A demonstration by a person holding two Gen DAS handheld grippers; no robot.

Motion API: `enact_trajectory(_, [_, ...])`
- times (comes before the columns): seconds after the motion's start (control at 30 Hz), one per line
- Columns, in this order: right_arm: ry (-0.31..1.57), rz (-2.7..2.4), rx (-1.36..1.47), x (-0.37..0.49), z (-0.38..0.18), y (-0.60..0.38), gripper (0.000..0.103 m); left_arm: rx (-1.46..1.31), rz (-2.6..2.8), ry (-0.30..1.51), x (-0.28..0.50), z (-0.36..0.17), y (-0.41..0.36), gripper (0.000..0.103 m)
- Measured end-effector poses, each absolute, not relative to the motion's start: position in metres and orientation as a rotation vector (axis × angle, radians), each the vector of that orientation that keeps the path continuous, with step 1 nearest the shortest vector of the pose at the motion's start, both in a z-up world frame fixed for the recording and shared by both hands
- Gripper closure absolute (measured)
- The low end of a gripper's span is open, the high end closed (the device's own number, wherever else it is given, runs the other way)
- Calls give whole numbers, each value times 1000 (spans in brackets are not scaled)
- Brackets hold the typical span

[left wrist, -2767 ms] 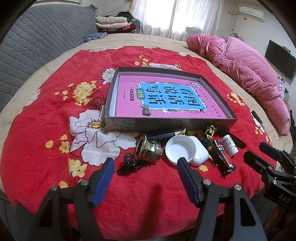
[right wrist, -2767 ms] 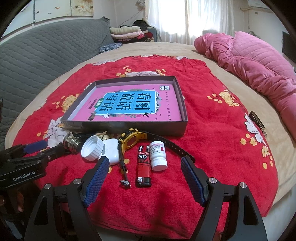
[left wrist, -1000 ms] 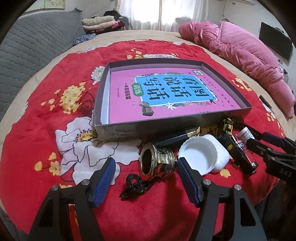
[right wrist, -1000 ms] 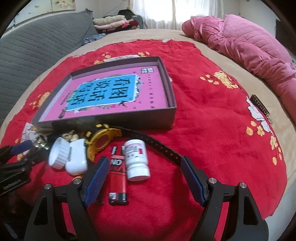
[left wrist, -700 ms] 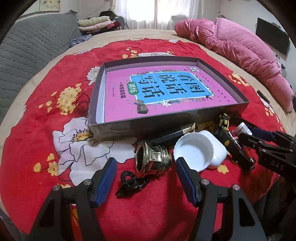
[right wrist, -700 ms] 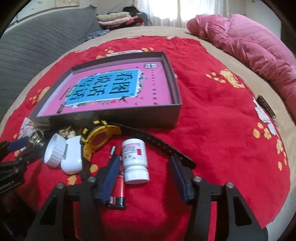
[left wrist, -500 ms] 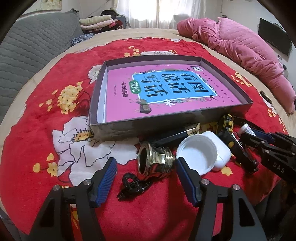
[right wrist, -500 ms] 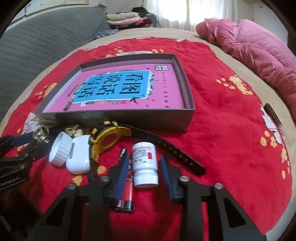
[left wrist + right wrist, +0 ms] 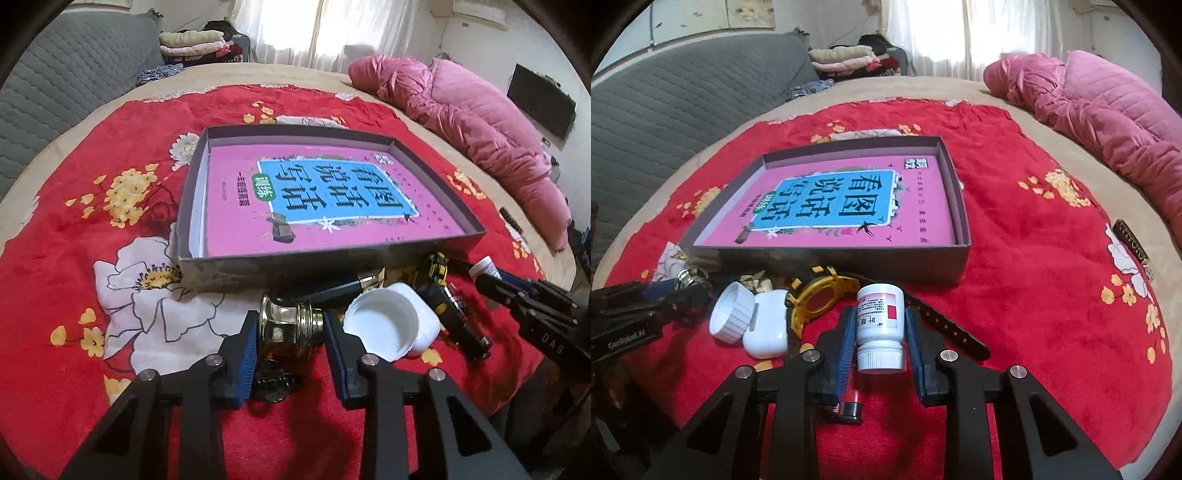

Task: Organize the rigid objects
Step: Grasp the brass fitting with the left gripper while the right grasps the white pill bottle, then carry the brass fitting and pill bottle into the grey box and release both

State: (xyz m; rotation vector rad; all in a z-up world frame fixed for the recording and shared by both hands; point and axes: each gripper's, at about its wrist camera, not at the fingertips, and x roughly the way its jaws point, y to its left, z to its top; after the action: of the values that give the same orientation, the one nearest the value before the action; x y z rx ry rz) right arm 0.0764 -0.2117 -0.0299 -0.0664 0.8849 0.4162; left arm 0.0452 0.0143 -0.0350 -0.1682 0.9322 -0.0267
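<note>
bedroom light falls on a plush red floral blanket [image 9: 74,236] spread over a bed, with a shallow grey cardboard box [image 9: 325,258] in the middle that holds a pink and blue book [image 9: 325,199].

the small things to sort lie in a row just in front of the box's near wall. the left gripper [image 9: 290,341] has its blue pads closed around a shiny brass-coloured metal fitting [image 9: 290,325] lying on its side; whether it is squeezed tight cannot be told. a black hair clip [image 9: 273,380] sits right under it. the right gripper [image 9: 881,334] is narrowed onto a small white plastic pill bottle [image 9: 881,325] lying with its cap toward the camera, pads at both sides of the label.

by the look of it the metal fitting is hard, fairly heavy and slick, so a hold across its ribbed waist seems safest. the bottle is probably light and stiff, round enough to roll or twist; the mid-body grip looks sound.

beside them rest a white screw lid [image 9: 733,317], a white earbud case [image 9: 768,328], a yellow watch with black strap [image 9: 827,295] and a red lighter [image 9: 849,400] partly hidden under the right gripper.
</note>
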Motion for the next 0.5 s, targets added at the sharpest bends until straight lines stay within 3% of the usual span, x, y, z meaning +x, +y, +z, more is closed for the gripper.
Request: enact_trajectory(0.5, [838, 430, -9, 76, -15, -216, 76, -263, -21, 796, 36, -6, 34, 69])
